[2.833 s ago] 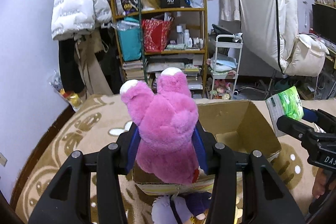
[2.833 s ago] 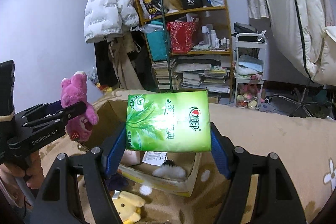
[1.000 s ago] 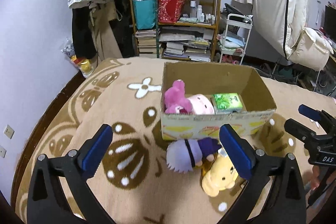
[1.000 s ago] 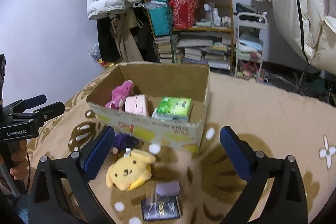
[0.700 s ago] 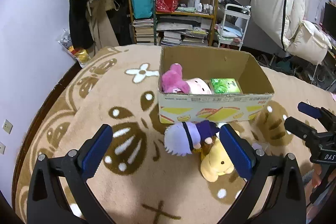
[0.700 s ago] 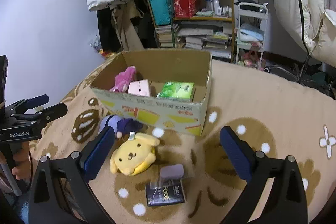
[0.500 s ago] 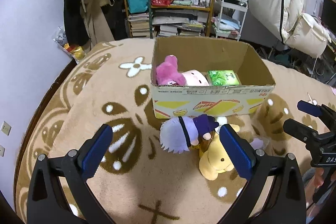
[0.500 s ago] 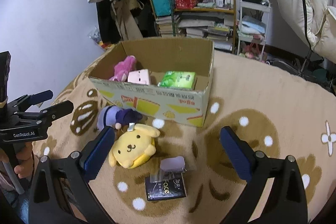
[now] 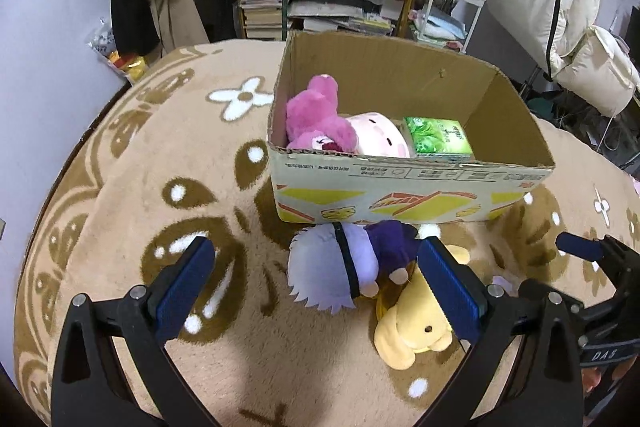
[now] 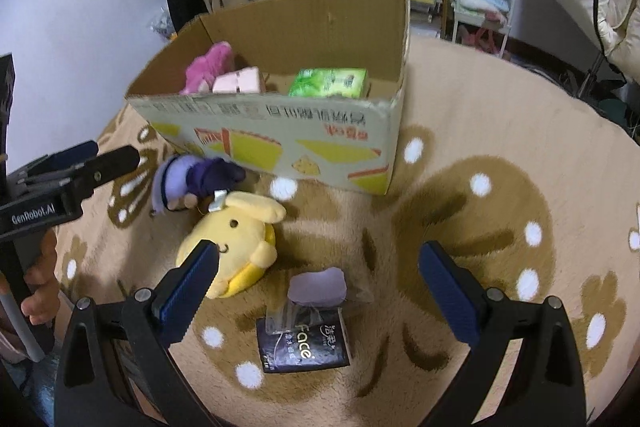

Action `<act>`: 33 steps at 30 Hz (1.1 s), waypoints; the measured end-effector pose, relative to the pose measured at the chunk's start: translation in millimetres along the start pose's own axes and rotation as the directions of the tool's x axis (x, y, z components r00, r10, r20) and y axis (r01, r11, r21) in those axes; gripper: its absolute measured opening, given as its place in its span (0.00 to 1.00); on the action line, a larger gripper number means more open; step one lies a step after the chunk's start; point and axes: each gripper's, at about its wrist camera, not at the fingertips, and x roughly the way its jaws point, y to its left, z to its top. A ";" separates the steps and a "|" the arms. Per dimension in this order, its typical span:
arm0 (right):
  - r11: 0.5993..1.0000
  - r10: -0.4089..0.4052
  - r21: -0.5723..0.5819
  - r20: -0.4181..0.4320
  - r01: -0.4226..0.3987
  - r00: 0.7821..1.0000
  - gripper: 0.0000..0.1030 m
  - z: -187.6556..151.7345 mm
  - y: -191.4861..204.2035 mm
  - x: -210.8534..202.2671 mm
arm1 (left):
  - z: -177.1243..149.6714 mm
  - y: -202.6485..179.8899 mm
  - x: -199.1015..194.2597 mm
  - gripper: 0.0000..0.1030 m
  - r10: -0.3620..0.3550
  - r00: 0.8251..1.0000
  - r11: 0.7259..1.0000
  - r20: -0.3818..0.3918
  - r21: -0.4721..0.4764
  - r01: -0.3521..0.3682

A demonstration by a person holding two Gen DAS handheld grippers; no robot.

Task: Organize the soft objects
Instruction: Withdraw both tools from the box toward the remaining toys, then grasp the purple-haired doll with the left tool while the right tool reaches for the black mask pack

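- Brown cardboard box with yellow print [image 9: 412,183], open top, on the tan floral plush blanket [image 9: 160,155]. Already inside: pink plush bear [image 9: 316,123], pale pink round plush [image 9: 380,139], green tissue pack [image 9: 438,141].
- Yellow floppy-eared plush dog [image 10: 236,243] lies on the blanket at 6 o'clock of the box front. Judged light, very soft, and it will compress under grip; take it across the round head or body, not by an ear.
- Lavender-haired plush doll in dark purple clothes [image 9: 352,267] touches the dog at its 10 o'clock (right wrist view), just beside the box wall. Judged light and squashy; grip across the head, its widest firm part.
- Dark blue tissue packet [image 10: 304,347] and small lilac soft piece [image 10: 318,289] lie at 4 o'clock of the dog. Packet judged slick film, flat; pinch by opposite edges.
- Left gripper [image 9: 320,283]: fingers spread wide, empty, angled down, doll between them in view.
- Right gripper [image 10: 320,275]: fingers spread wide, empty, tilted down over lilac piece and packet; dog at its left finger.
- A hand [image 10: 38,291] holds the left gripper's handle.
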 end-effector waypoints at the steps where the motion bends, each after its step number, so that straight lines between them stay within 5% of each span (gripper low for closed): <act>1: 1.000 -0.004 -0.002 -0.010 0.004 1.000 1.00 0.1 0.3 2.7 | 1.0 -0.3 3.5 0.98 -0.002 1.000 1.000 -0.008 0.000 0.002; 14: 0.999 -0.023 -0.026 -0.195 0.018 0.980 1.00 -8.3 2.6 48.0 | -2.9 4.7 54.2 0.98 0.001 0.986 1.000 -0.169 -0.012 -0.003; 22: 0.998 -0.034 -0.068 -0.269 0.016 0.963 1.00 -11.9 11.3 68.1 | -2.9 6.1 69.2 0.97 0.006 0.980 1.000 -0.197 -0.019 -0.010; 33: 0.993 -0.065 -0.109 -0.305 0.033 0.950 1.00 -18.4 25.7 82.5 | -8.6 8.4 79.8 0.74 -0.116 0.965 0.990 -0.234 -0.110 0.092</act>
